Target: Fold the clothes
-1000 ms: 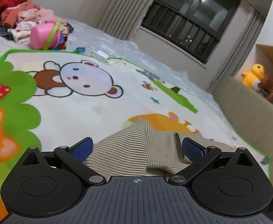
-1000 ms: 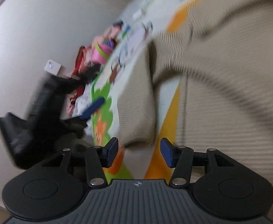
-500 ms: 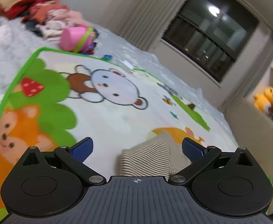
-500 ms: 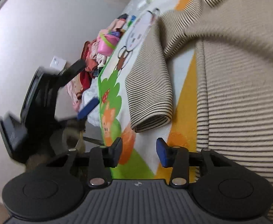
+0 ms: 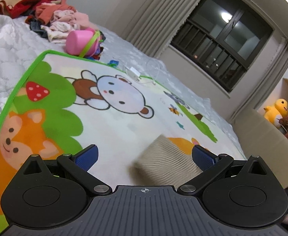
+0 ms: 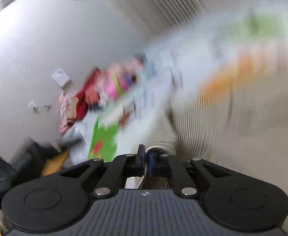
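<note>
Pink bucket, clothes pile, charger beyond striped garment.

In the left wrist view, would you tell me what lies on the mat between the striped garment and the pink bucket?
In the left wrist view, only the bare cartoon mat lies between the striped garment and the pink bucket; its printed bear fills that stretch.

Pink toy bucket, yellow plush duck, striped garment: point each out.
pink toy bucket (image 5: 79,42), left wrist view, its side wall.
yellow plush duck (image 5: 277,111), left wrist view, its body.
striped garment (image 5: 163,161), left wrist view, its blurred folded edge.
</note>
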